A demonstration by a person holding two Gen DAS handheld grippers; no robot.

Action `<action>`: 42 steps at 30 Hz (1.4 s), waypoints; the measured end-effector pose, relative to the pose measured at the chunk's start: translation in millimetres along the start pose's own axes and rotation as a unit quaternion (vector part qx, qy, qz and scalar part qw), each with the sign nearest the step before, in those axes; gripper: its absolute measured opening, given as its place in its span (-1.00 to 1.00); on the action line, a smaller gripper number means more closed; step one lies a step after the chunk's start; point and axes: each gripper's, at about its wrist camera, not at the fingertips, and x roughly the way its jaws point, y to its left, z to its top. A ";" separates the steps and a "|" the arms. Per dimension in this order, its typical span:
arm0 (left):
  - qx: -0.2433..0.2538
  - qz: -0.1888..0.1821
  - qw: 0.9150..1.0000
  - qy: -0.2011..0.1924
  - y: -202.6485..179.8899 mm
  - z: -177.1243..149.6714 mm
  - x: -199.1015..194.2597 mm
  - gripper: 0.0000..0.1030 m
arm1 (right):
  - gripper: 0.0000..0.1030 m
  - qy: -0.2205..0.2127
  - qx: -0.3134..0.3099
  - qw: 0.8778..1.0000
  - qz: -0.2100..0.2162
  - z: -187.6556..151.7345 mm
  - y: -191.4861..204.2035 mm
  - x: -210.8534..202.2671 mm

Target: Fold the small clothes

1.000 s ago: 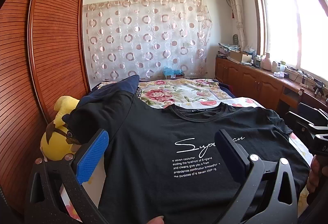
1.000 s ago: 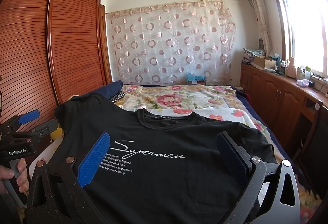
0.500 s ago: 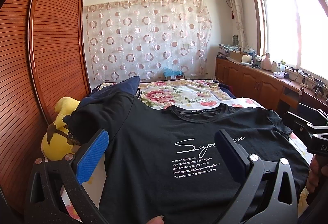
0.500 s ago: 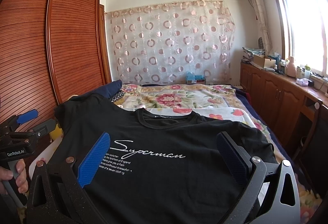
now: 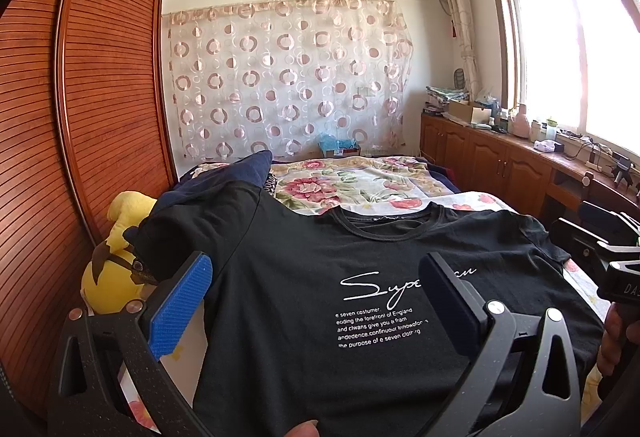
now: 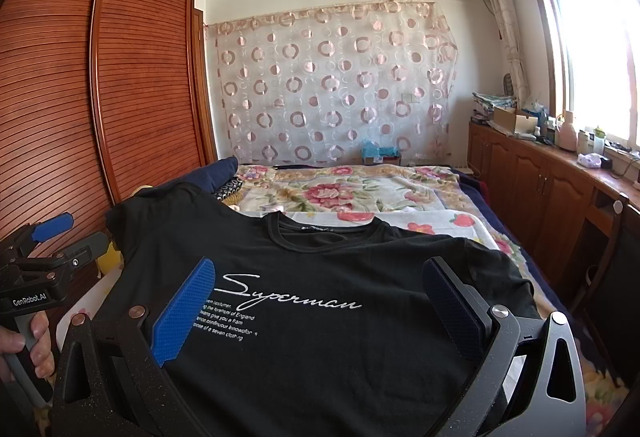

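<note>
Floral bed point(image 6: 352, 193) by slatted wardrobe point(image 6: 140, 85), black T-shirt point(image 6: 320, 317) spread flat, both tools' fingers apart.

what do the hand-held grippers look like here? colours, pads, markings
Both match: black speckled frames with triangular cut-outs and round metal pivot screws. Left hand-held gripper: bright blue ribbed pad on one finger, darker pad on the other. Right hand-held gripper is the same. From the right wrist view, the left unit's body carries white "GenRobot.AI" lettering and a grey handle. No cables or sleeves visible.

Each black speckled claw point(image 5: 316, 301) point(image 6: 318, 307) carries one bright blue ribbed pad, one dark pad, round silver screws and white "GenRobot.AI" lettering.
</note>
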 end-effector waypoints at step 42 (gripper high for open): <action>-0.005 0.007 1.000 0.006 15.7 7.5 -2.7 1.00 | 1.00 0.013 0.003 1.000 0.016 -2.9 0.2 14.0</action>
